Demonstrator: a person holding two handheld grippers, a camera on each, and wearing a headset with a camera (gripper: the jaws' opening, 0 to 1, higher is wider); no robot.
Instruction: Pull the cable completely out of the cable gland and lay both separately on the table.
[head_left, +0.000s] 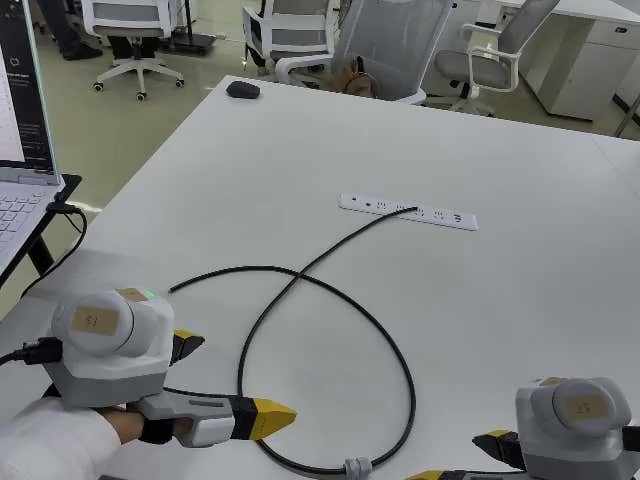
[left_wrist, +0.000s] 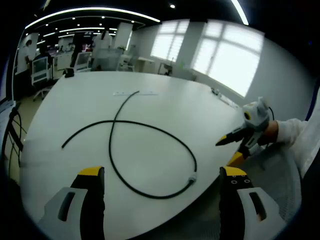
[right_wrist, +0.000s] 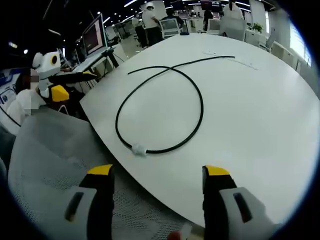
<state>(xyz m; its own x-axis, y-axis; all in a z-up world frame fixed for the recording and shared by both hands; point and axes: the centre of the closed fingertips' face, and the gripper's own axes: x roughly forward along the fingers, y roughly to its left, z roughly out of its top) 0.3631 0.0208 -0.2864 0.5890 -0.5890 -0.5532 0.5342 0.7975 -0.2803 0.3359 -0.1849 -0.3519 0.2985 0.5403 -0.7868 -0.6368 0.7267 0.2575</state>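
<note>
Here, cable gland (head_left: 357, 466) beside table (head_left: 520, 320) edge.

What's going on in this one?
A person holds a tool in each hand at the near edge of a white table. The left tool and right tool are both open and hold nothing. The black cable lies looped on the table, the cable gland still on it, near the edge.
</note>
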